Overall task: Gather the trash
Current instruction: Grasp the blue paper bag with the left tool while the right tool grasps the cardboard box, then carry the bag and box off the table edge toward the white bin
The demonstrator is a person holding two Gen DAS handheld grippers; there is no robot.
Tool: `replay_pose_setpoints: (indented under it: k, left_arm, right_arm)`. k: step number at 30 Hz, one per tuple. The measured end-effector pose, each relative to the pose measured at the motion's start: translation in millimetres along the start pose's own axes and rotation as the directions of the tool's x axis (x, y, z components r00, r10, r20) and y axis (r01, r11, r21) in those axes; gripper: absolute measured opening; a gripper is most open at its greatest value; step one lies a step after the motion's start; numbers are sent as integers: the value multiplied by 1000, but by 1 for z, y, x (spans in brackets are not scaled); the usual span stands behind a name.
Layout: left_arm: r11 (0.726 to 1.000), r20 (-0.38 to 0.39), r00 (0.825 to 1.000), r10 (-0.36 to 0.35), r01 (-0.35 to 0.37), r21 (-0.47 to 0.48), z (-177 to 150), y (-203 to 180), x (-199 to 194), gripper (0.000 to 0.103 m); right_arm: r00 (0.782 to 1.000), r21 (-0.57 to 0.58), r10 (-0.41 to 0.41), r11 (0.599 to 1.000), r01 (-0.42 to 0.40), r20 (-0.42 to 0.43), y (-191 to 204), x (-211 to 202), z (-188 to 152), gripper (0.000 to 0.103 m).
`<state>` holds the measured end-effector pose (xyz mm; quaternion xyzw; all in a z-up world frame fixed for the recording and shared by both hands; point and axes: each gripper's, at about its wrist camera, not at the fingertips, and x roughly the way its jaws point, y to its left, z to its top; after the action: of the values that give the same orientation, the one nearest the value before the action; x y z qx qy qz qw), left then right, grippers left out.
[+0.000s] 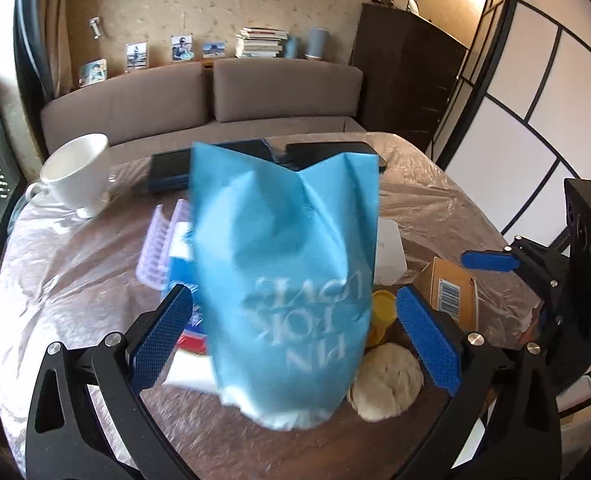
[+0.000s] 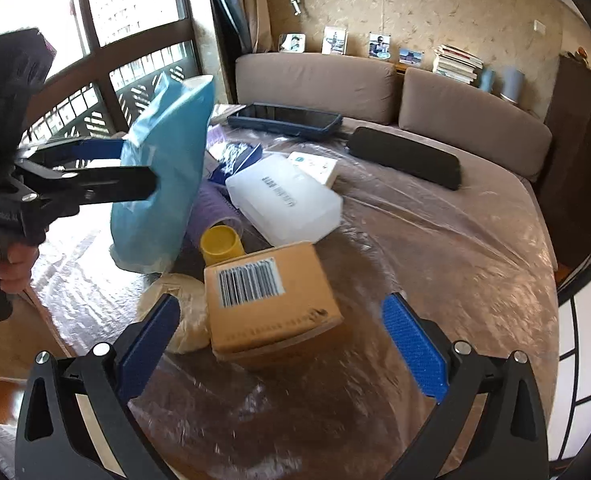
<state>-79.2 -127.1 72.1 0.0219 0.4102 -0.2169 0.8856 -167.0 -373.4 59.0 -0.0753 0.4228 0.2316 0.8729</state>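
My left tongs (image 1: 291, 332) are spread wide, one blue pad on each side of a tall blue bag (image 1: 287, 272). In the right wrist view the same tongs (image 2: 135, 168) reach in from the left with the bag standing between their arms. I cannot tell whether either pad actually touches the bag; they look released around it rather than clenched. The bag stands upright on the counter (image 2: 435, 248), a round top covered in clear plastic sheet. I judge it is the collecting sack, stood up so the trash can go in through its top.

My right tongs (image 2: 279, 348) are also released, jaws wide and grasping nothing. They hover just near of a small cardboard box (image 2: 267, 300) with a barcode label facing up. The box lies flat, and I judge it is the next piece to pick up, since the jaws straddle it.

Other litter sits in a cluster between box and bag. A crumpled beige wad (image 2: 183, 312) lies to the left of the box, touching it or nearly so. A yellow cup (image 2: 219, 244) sits just beyond the box beside the bag's base. A translucent plastic tub (image 2: 283, 204) lies tipped over farther back.

A white cup (image 1: 79, 172) stands far left, apart from the pile.
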Motion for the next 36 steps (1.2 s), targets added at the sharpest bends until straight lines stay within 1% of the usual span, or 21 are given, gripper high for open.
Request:
replay_pose_setpoints:
  k: [1,4,9,10,12,13,14,15,16,17,18,19,20,23,26,34,36]
  left_arm:
    - [1000,-6,1000,19,-19,2,2,-1,6,102]
    - [1000,-18,1000,16,-16,-6,2,2,15,102]
    - [997,2,998,58,-58,43,1,-4,17,102]
    - [997,8,998,65,-65,50,0,-5,18,102]
    - [995,20,997,76,-77,67,-2,-8,19,96]
    - [994,24,996,82,-83,73,-3,-9,18,92]
    - [993,30,996,89,-92,81,-4,-11,18,89]
    - [992,34,996,86,-89,84,-5,-12,17,86]
    - [993,40,996,79,-82,87,-5,-13,15,80]
    - [993,43,997,72,-75,87,-5,-13,14,71]
    - [994,43,997,67,-71,85,-5,-12,13,68]
    - [994,44,997,64,-68,82,-4,-11,12,60]
    - [995,47,997,62,-65,76,-3,-10,10,56]
    - [998,44,998,36,-39,54,-3,-7,6,51]
    - [999,45,999,17,-19,34,-2,-5,3,48]
    - [999,75,997,-21,24,-42,4,5,-18,48]
    - [998,78,997,-19,24,-59,5,7,-20,48]
  right_arm:
    - [1000,0,-2,1000,2,-6,1,5,2,99]
    - [1000,-2,-6,1000,5,-13,-1,17,6,99]
    - [1000,5,0,1000,0,-20,-2,25,3,99]
    - [1000,9,-2,1000,2,-18,-3,24,3,96]
    - [1000,16,4,1000,-4,-23,-5,27,2,89]
    - [1000,20,6,1000,-5,-26,-5,27,1,83]
    - [1000,23,7,1000,-7,-30,-6,28,1,76]
    - [999,30,11,1000,-10,-36,-8,30,0,72]
    - [999,36,18,999,-17,-41,-9,32,-1,62]
    - [999,46,29,999,-27,-42,-10,33,-2,60]
    - [999,60,34,998,-32,-34,-12,31,-2,60]
    - [999,64,33,997,-31,-28,-12,30,-1,59]
    - [1000,67,23,998,-21,-16,-13,27,0,59]
    - [1000,79,9,997,-9,0,-13,21,4,58]
    - [1000,117,7,993,-8,11,-18,16,7,58]
    - [999,147,15,989,-20,39,-20,8,9,58]
    - [999,155,25,987,-30,31,-21,10,9,58]
